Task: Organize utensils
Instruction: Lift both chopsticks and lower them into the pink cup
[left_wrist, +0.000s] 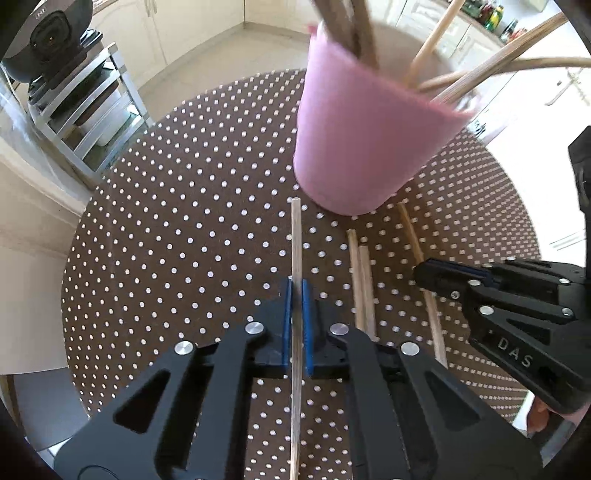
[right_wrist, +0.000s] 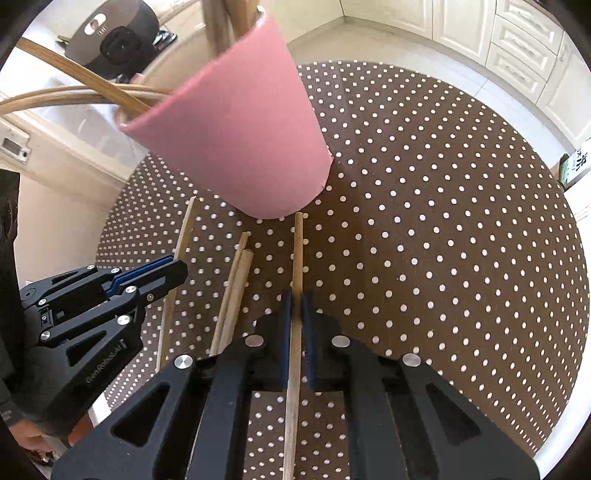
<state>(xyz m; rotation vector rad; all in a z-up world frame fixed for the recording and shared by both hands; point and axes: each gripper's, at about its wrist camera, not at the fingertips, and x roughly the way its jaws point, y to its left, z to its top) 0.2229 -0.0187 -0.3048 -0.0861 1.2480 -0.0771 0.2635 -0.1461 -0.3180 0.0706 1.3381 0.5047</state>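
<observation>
I have both grippers pointed steeply down at the round desk with its brown, white-dotted cloth (left_wrist: 166, 240), and each is clamped on its own thin, pale wooden chopstick. My left gripper (left_wrist: 296, 317) has its blue pads pressed together on the leftmost chopstick (left_wrist: 296, 240), gripping it partway along so the free end runs straight ahead of the fingertips toward the base of the tall pink tapered utensil holder (left_wrist: 362, 147). My right gripper (right_wrist: 296, 325) pinches the rightmost chopstick (right_wrist: 298, 251) the same way, and its far tip sits just short of the holder (right_wrist: 240, 140), which stands directly ahead of me. Between my two grippers a pair of loose chopsticks (right_wrist: 236, 280) lies side by side on the cloth, untouched. The holder already carries several long wooden utensil handles (left_wrist: 480, 70) fanning out over its rim, so I judge it to be the place these sticks belong. Holding each stick mid-length, aligned with my fingers, should let me lift and tip it upright to drop an end into the holder's mouth. A thin stick could pivot in the pads, so I would raise it steadily and clear the rim before letting go.
</observation>
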